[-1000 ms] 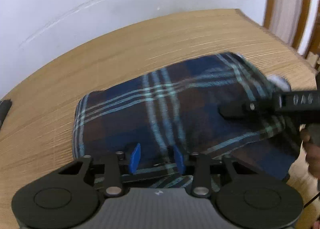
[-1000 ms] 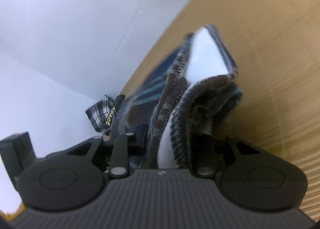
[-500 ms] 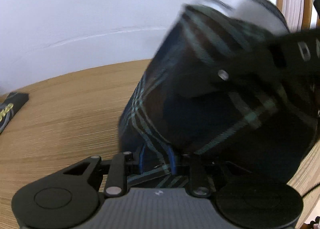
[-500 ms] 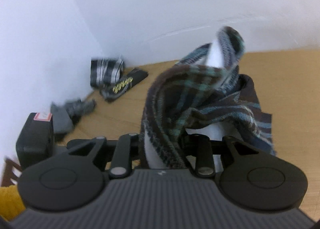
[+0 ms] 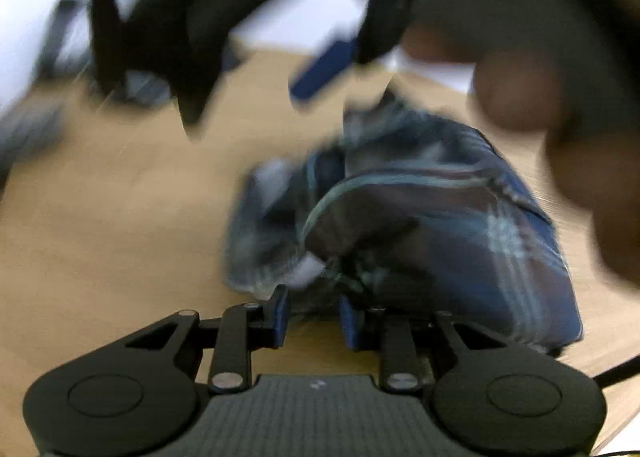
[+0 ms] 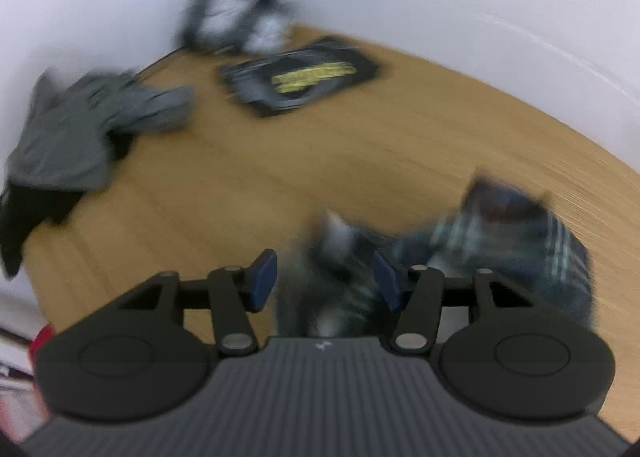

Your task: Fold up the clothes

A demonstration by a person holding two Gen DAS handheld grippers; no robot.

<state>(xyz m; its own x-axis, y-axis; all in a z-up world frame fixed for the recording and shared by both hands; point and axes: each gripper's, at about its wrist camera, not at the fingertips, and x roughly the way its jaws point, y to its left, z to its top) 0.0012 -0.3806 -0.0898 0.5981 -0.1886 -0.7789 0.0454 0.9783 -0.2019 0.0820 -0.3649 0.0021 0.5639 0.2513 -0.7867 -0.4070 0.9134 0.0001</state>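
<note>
Table (image 6: 360,145): matt light wood, fine grain. Plaid garment (image 5: 440,225): soft woven cloth. Gripper bodies: matt black plastic, metal pivot pins.

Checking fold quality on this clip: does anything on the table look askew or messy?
Yes. The plaid garment lies bunched in a rumpled heap on the wooden table, not flat. A gray garment also sits crumpled near the wall.

The dark blue plaid garment (image 5: 432,217) with pale teal stripes lies bunched and blurred on the wooden table (image 5: 120,197).
</note>
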